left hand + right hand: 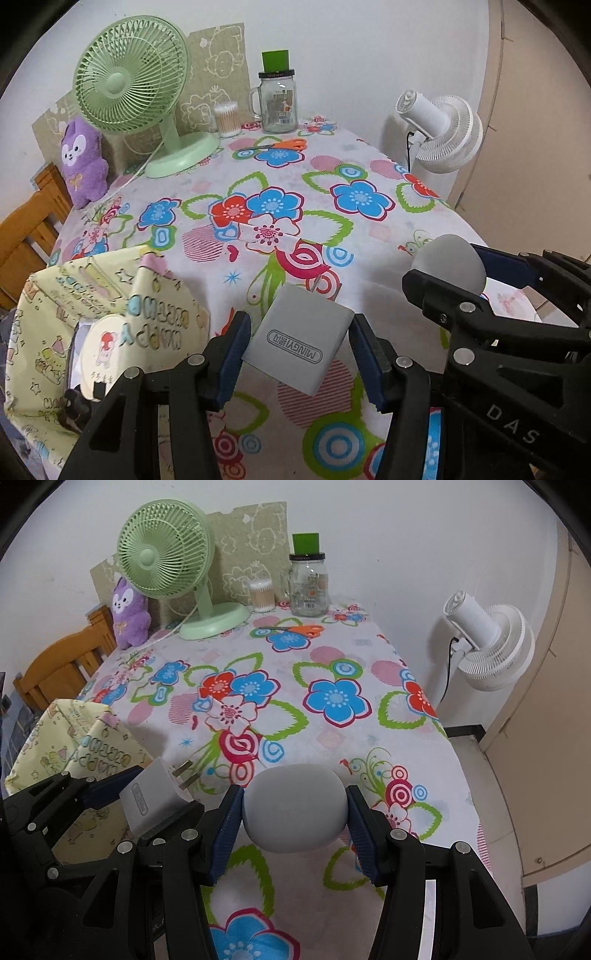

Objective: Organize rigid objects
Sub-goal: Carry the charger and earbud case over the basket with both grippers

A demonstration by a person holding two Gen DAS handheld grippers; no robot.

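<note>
My left gripper (301, 352) is shut on a white plug charger (299, 341) marked MINGYI, held above the flowered tablecloth (369, 236). It also shows in the right wrist view (151, 799), prongs pointing right. My right gripper (295, 812) is shut on a rounded white earbud case (295, 806), also seen at the right of the left wrist view (448, 264). A yellow birthday gift bag (110, 317) stands open at the table's near left, with a round white item (101, 354) inside. The bag also appears in the right wrist view (74, 738).
At the back stand a green desk fan (133, 85), a purple plush (83, 162), a cotton swab tub (227, 120), a glass jar mug (277, 103) and orange scissors (280, 145). A white fan (443, 133) stands off the right edge. A wooden chair (29, 221) is at left.
</note>
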